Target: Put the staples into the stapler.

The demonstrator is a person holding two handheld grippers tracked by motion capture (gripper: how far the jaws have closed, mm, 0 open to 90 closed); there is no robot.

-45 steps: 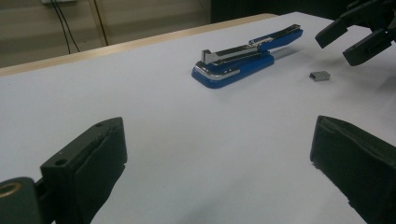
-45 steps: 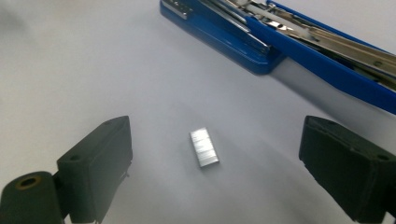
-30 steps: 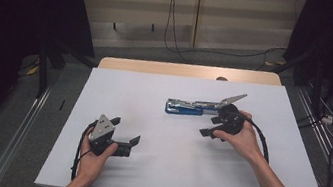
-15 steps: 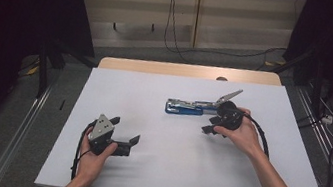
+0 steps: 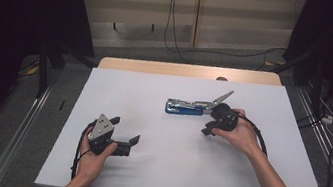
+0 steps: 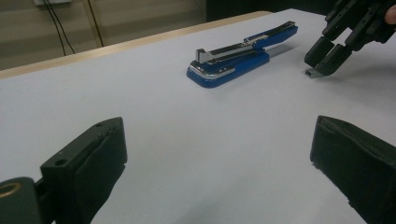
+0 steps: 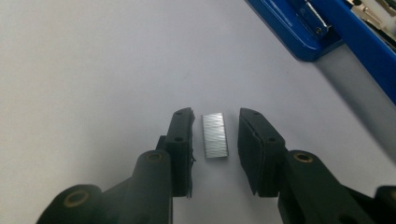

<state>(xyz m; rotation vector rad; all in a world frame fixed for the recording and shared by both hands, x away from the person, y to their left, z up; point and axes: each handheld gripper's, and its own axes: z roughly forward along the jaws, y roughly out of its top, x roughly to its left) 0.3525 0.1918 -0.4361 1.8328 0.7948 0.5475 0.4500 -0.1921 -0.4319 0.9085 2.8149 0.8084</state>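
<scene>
Right gripper jaws just closing around staple strip beside blue stapler, not yet touching, left gripper wide apart, nearer the person.

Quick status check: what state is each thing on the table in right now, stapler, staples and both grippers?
Stapler: open, top arm lifted, lying on the white table.
Staple strip: flat on the table, between the right gripper's jaws, small gaps either side, not yet pinched.
Right gripper: jaws have just been closing around the strip, still open.
Left gripper: open wide, nothing between its jaws.
</scene>
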